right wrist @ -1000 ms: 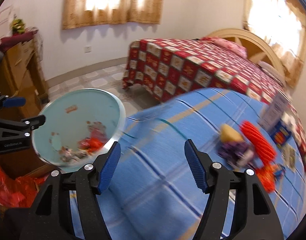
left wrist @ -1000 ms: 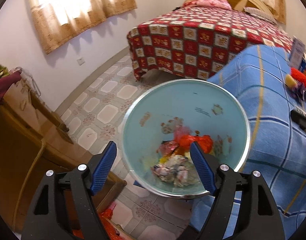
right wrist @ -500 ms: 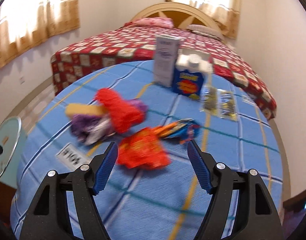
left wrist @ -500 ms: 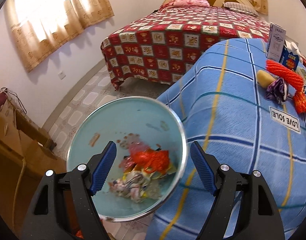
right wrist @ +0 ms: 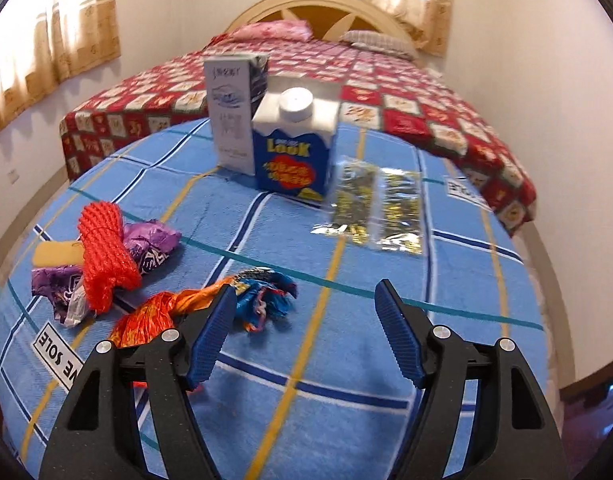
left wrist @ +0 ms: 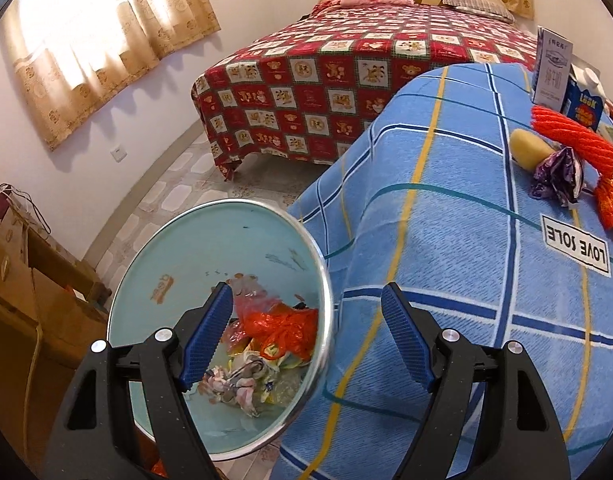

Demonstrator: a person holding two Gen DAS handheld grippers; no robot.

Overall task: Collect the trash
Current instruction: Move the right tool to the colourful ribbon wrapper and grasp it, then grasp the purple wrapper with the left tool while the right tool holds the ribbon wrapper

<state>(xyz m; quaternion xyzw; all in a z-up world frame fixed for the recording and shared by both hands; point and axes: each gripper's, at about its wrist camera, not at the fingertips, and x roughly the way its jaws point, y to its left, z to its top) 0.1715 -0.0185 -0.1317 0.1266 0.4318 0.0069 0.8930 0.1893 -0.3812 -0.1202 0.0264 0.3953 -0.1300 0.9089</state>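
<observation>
A pale blue trash bin (left wrist: 194, 256) with a metal rim stands beside the blue-cloth table (left wrist: 446, 240) and holds crumpled wrappers (left wrist: 278, 328). My left gripper (left wrist: 308, 338) is open and empty over the bin's right rim. My right gripper (right wrist: 304, 334) is open and empty above the table (right wrist: 346, 360). On the table lie a red net (right wrist: 104, 248), purple wrappers (right wrist: 150, 244), an orange wrapper (right wrist: 150, 316), a blue wrapper (right wrist: 266, 292), a yellow sponge (right wrist: 54, 254), two foil packets (right wrist: 376, 208), a blue carton (right wrist: 296, 152) and a white box (right wrist: 234, 116).
A bed with a red patterned cover (left wrist: 346, 68) stands beyond the table. A wooden cabinet (left wrist: 22, 312) is left of the bin. Tiled floor (left wrist: 174, 196) lies between bed, bin and wall.
My right gripper has swung from the bin to over the table trash and come closer to it. My left gripper's view has shifted right, from the bin toward the table.
</observation>
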